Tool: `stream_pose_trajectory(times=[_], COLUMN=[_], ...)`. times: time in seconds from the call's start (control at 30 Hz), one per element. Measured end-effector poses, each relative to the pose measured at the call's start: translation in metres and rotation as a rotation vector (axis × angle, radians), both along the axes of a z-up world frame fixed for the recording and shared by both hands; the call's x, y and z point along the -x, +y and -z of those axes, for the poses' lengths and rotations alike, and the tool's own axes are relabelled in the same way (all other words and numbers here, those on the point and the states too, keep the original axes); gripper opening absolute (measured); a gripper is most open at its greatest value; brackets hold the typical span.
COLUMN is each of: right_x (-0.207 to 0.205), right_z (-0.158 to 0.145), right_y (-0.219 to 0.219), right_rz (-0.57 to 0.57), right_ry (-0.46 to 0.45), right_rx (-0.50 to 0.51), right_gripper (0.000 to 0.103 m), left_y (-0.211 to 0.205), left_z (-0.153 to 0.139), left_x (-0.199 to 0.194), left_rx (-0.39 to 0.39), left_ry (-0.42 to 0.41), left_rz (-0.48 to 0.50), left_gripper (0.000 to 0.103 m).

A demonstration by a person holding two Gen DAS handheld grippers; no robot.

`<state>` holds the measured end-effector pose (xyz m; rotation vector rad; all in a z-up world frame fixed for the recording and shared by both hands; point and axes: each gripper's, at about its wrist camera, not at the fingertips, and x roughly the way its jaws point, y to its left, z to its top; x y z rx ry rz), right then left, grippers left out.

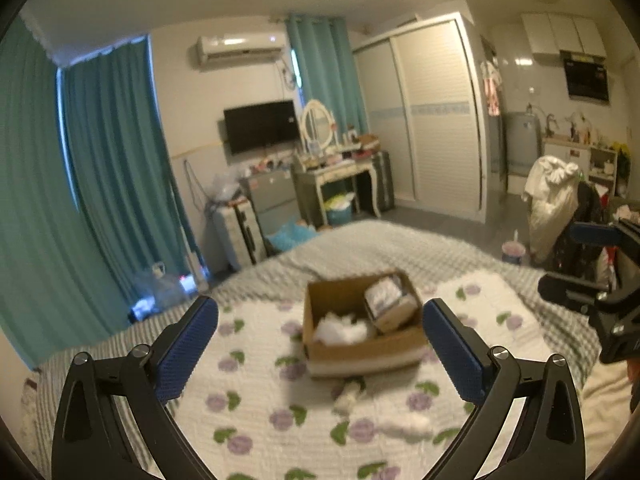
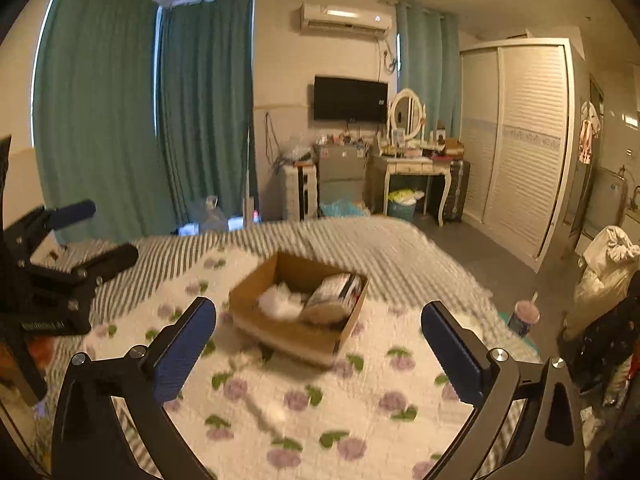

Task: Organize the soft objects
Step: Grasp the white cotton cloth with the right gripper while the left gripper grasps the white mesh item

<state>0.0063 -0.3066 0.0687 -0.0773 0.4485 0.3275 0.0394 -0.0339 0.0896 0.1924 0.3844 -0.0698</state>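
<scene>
The cardboard box [image 1: 360, 320] sat mid-frame on the floral quilt [image 1: 248, 400], white stuffing [image 1: 340, 330] and a packet already inside. 2 loose white bits [image 1: 404, 424] lay lower in the frame (blurred). Best to drop low and pinch gently. The left gripper [image 1: 320, 344] and right gripper [image 2: 318, 344] hovered level, both spread wide and empty.
</scene>
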Motion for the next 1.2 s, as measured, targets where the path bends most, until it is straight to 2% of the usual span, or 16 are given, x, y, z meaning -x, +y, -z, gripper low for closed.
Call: stream_pose_trajectory(times=[0.2, 0.4, 0.63, 0.77, 0.8, 0.87, 0.97, 1.13, 1.17, 1.2], right_x=[-0.009, -0.048, -0.086, -0.097, -0.1, -0.105, -0.107, -0.119, -0.124, -0.131], right_z=[0.081, 0.16, 0.237, 0.271, 0.278, 0.289, 0.284, 0.257, 0.253, 0.248], right_y=[0.029, 0.057, 0.079, 0.084, 0.085, 0.083, 0.077, 0.063, 0.06, 0.057], right_rz=[-0.024, -0.068, -0.076, -0.087, -0.089, -0.092, -0.099, -0.074, -0.065, -0.051], right_ry=[0.124, 0.258, 0.402, 0.487, 0.508, 0.551, 0.541, 0.458, 0.447, 0.433], right_rx=[0.039, 0.054, 0.06, 0.068, 0.068, 0.066, 0.047, 0.033, 0.03, 0.029], right_gripper=[0.103, 0.103, 0.083, 0.072, 0.067, 0.037, 0.036, 0.036, 0.036, 0.036], left_y=[0.015, 0.031, 0.041, 0.035, 0.033, 0.03, 0.024, 0.012, 0.011, 0.01], left_z=[0.071, 0.137, 0.193, 0.219, 0.224, 0.232, 0.238, 0.235, 0.235, 0.236], left_x=[-0.005, -0.025, -0.048, -0.06, -0.063, -0.068, -0.074, -0.093, -0.102, -0.109], left_rx=[0.013, 0.048, 0.083, 0.063, 0.059, 0.061, 0.057, 0.044, 0.056, 0.068], left_ry=[0.142, 0.248, 0.354, 0.405, 0.418, 0.446, 0.468, 0.462, 0.464, 0.469], left_rz=[-0.014, -0.06, -0.068, -0.065, -0.061, -0.049, -0.025, 0.006, 0.01, 0.014], left_gripper=[0.103, 0.103, 0.103, 0.103, 0.103, 0.103, 0.103, 0.102, 0.101, 0.096])
